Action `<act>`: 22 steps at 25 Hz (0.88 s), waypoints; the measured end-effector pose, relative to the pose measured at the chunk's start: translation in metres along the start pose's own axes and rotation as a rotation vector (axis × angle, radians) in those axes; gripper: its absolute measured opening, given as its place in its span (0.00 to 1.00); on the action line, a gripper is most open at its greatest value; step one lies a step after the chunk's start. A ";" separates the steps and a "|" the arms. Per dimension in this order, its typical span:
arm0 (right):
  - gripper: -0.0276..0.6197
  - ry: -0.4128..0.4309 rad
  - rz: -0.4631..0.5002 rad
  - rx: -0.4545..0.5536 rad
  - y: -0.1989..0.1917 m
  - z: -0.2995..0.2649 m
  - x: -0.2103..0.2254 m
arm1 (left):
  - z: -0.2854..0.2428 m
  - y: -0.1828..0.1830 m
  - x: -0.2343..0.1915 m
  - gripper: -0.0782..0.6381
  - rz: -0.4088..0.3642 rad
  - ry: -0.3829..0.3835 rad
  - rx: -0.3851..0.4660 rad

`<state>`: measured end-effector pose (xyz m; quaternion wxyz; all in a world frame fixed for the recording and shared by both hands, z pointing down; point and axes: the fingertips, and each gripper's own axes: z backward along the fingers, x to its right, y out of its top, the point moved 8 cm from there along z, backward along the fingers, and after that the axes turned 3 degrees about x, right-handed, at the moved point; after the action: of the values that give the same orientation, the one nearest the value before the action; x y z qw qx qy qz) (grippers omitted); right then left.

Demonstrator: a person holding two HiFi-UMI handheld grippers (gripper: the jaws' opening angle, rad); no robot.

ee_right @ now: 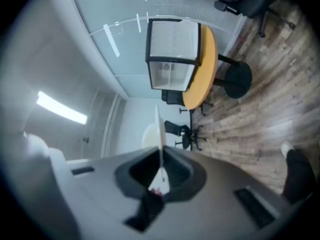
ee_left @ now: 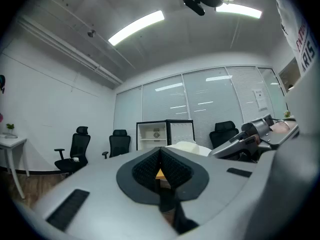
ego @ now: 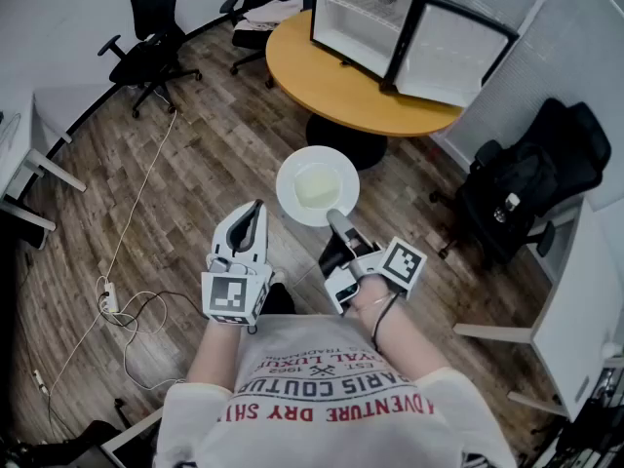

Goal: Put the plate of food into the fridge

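A white plate with pale food on it hangs level above the wooden floor, in front of me. My right gripper is shut on the plate's near rim; in the right gripper view the plate shows edge-on between the closed jaws. My left gripper is to the left of the plate, shut and holding nothing. The small fridge stands on the round orange table ahead, its door swung wide open to the right. Its white shelves show inside, also in the left gripper view on the fridge.
Black office chairs stand at the far left and behind the table. A black chair with a bag is at the right. A white cable and power strip lie on the floor at the left. White desks line both sides.
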<state>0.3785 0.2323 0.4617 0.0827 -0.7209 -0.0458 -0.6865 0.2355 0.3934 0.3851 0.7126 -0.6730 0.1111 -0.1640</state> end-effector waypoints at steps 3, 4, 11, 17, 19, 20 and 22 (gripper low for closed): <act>0.10 0.003 0.006 -0.003 0.001 -0.001 0.001 | -0.001 -0.005 0.001 0.15 0.000 -0.006 0.004; 0.10 0.002 0.010 -0.004 0.002 -0.001 0.002 | -0.001 -0.008 0.001 0.15 0.001 -0.008 0.004; 0.10 -0.020 0.004 0.004 0.002 -0.002 0.005 | -0.004 -0.015 0.000 0.15 0.025 -0.012 0.005; 0.10 -0.023 -0.014 0.030 0.005 -0.005 0.017 | -0.011 -0.030 -0.003 0.15 0.032 -0.036 -0.001; 0.10 -0.025 -0.027 0.040 0.009 -0.020 0.016 | -0.025 -0.031 -0.015 0.15 0.045 -0.042 -0.007; 0.10 -0.030 -0.031 0.043 0.012 -0.033 0.013 | -0.037 -0.030 -0.025 0.15 0.050 -0.047 -0.010; 0.10 -0.040 -0.032 0.043 0.020 -0.062 0.005 | -0.062 -0.027 -0.046 0.15 0.048 -0.060 -0.013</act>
<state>0.3218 0.2009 0.4685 0.0863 -0.7317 -0.0736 -0.6721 0.1675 0.3527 0.4044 0.7151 -0.6792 0.1071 -0.1260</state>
